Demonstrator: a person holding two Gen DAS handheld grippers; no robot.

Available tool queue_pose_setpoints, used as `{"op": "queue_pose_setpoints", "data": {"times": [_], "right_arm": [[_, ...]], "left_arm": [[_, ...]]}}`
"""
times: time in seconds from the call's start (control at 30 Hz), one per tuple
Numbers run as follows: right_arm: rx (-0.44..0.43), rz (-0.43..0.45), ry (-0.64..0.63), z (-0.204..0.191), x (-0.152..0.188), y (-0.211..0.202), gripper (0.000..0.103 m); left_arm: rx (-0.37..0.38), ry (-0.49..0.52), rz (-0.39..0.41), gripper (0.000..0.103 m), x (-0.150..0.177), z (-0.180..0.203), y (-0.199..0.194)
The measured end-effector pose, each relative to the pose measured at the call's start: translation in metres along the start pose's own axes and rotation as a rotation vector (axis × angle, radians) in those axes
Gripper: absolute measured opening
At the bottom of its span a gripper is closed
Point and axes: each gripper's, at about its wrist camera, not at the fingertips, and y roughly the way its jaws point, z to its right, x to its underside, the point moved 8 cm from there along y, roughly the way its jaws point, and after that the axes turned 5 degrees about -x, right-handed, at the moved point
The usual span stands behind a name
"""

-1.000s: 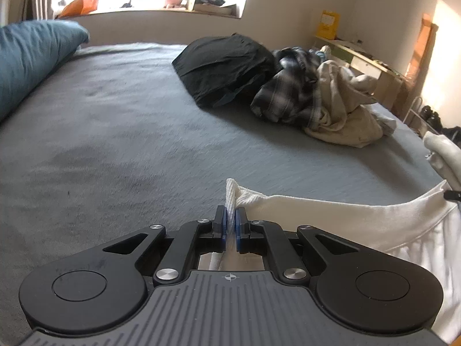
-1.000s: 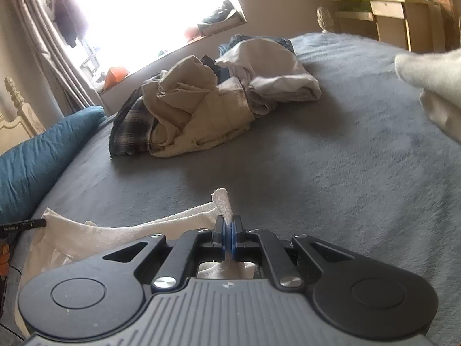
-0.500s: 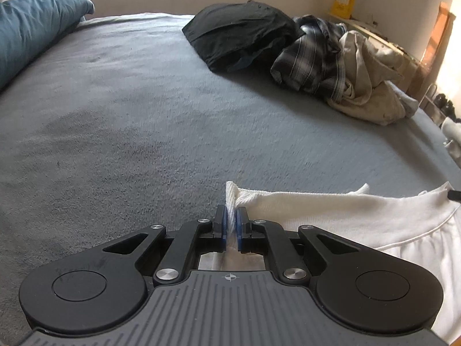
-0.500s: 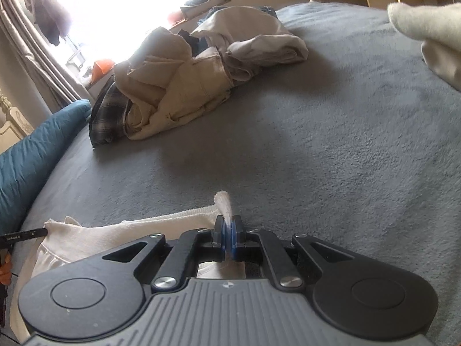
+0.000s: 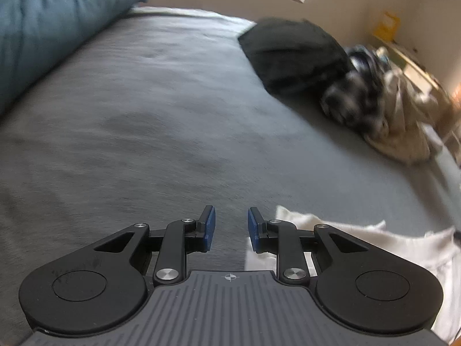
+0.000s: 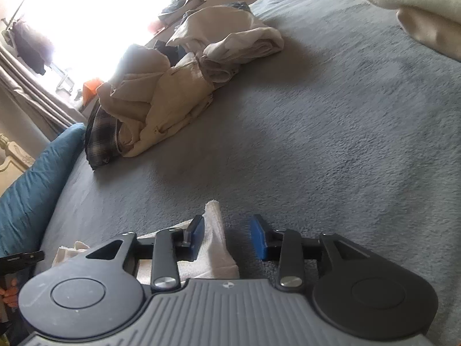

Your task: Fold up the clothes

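- We see our left gripper [image 5: 228, 225] with jaws spread, holding nothing.
- Our right gripper [image 6: 227, 238] likewise gapes, gripping nothing.
- One white garment [image 6: 214, 248] lies on the grey bed [image 6: 331, 132].
- One unfolded clothes pile [image 6: 173, 92] sits beyond.

One white garment [image 5: 360, 242], one heap of clothes [image 6: 173, 86], one blue pillow [image 5: 52, 34], two tongs.

White garment [image 5: 374, 245] flat on grey bed [image 5: 173, 115], corner upturned, unheld.
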Motion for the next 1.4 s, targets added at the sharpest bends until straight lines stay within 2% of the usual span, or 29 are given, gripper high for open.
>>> {"op": "queue_pose_setpoints", "data": {"times": [0.13,0.23,0.33,0.47,0.6,0.7,0.8,0.83,0.87,0.93,1.0,1.03,1.17,1.27,1.4], "right_arm": [[0.048,0.052,0.02,0.006,-0.008,-0.013,0.043],[0.062,0.086,-0.012,0.001,-0.014,-0.022,0.044],[0.045,0.064,-0.181,-0.026,-0.014,-0.023,0.043],[0.014,-0.045,-0.526,-0.077,0.002,-0.006,0.041],[0.024,-0.148,-0.819,-0.107,0.018,0.022,0.039],[0.022,-0.219,-0.997,-0.123,0.031,0.042,0.038],[0.022,-0.274,-1.123,-0.13,0.046,0.053,0.038],[0.024,-0.289,-1.15,-0.13,0.049,0.056,0.037],[0.027,-0.304,-1.172,-0.131,0.051,0.06,0.031],[0.036,-0.331,-1.21,-0.131,0.056,0.066,0.011],[0.048,-0.345,-1.235,-0.13,0.061,0.068,0.007],[0.048,-0.344,-1.244,-0.13,0.062,0.068,0.0],[0.054,-0.288,-1.244,-0.137,0.057,0.065,0.0],[0.078,-0.235,-1.179,-0.137,0.043,0.068,0.0],[0.128,-0.258,-1.125,-0.128,0.04,0.077,0.0]], "left_arm": [[0.034,0.043,0.026,0.032,0.004,0.019,-0.019],[0.062,0.094,0.009,0.033,0.017,0.041,-0.02],[0.068,0.132,-0.03,0.033,0.033,0.057,-0.01],[0.054,0.172,-0.063,0.033,0.051,0.066,0.0],[0.028,0.2,-0.07,0.033,0.062,0.065,0.0],[0.014,0.22,-0.073,0.033,0.068,0.063,0.0],[0.006,0.233,-0.081,0.033,0.073,0.061,0.001],[0.003,0.234,-0.086,0.033,0.074,0.06,0.002],[0.001,0.233,-0.09,0.033,0.075,0.06,0.003],[0.002,0.23,-0.09,0.033,0.077,0.058,0.004],[0.004,0.228,-0.087,0.033,0.078,0.057,0.005],[0.004,0.228,-0.085,0.033,0.079,0.057,0.005],[0.005,0.234,-0.077,0.033,0.082,0.057,0.004],[0.01,0.238,-0.074,0.033,0.084,0.055,0.001],[0.017,0.235,-0.075,0.033,0.086,0.052,-0.007]]}}
